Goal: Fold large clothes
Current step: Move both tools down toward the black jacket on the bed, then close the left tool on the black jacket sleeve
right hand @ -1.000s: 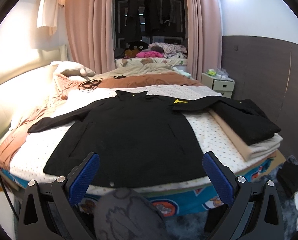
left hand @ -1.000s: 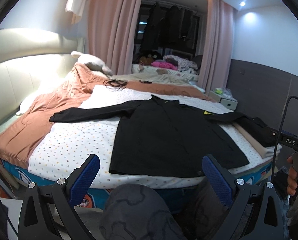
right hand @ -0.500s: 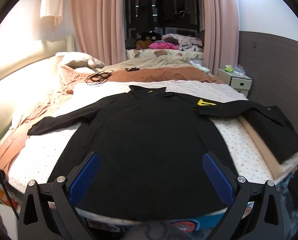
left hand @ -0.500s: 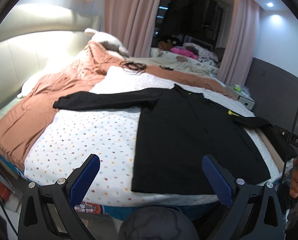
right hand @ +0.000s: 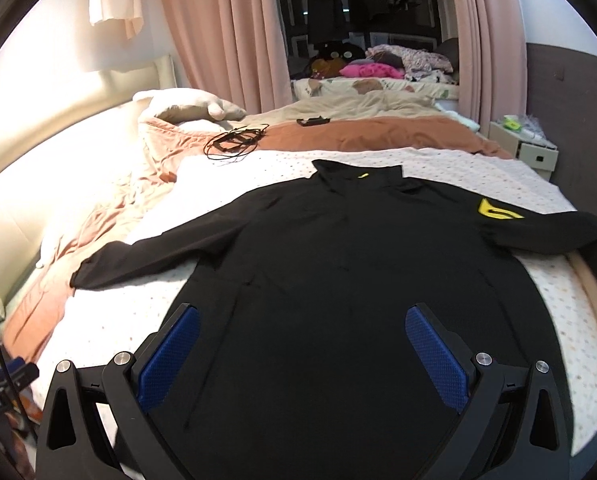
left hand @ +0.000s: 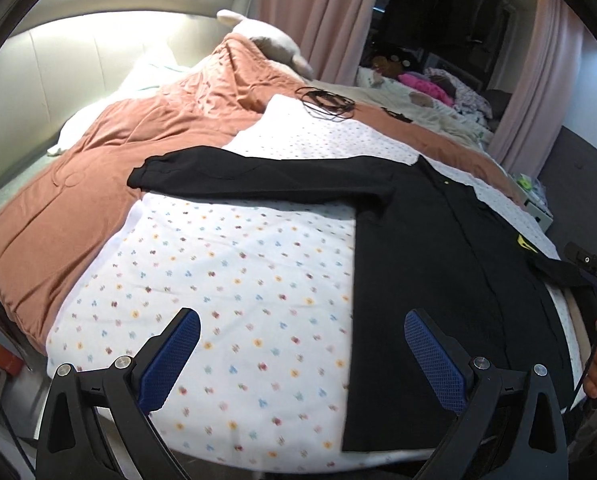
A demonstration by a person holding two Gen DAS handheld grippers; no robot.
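A large black long-sleeved top [right hand: 338, 264] with a yellow logo lies flat, face up, on the dotted white bed sheet [left hand: 234, 280], sleeves spread to both sides. In the left wrist view the top [left hand: 438, 248] lies to the right and its left sleeve [left hand: 250, 176] stretches across the sheet. My left gripper [left hand: 302, 354] is open and empty over the sheet near the bed's front edge, left of the top's hem. My right gripper [right hand: 302, 356] is open and empty just above the top's lower body.
A rust-orange quilt [left hand: 110, 160] lies along the left and far side of the bed. A black cable coil [right hand: 234, 142] and a small dark object [right hand: 312, 121] lie beyond the top. A white nightstand [right hand: 526, 148] stands at the right; folded clothes lie at the bed's right edge.
Both grippers have moved forward and lower over the bed. The left one now hangs over the sheet, the right one over the top's lower body. Both stayed open.
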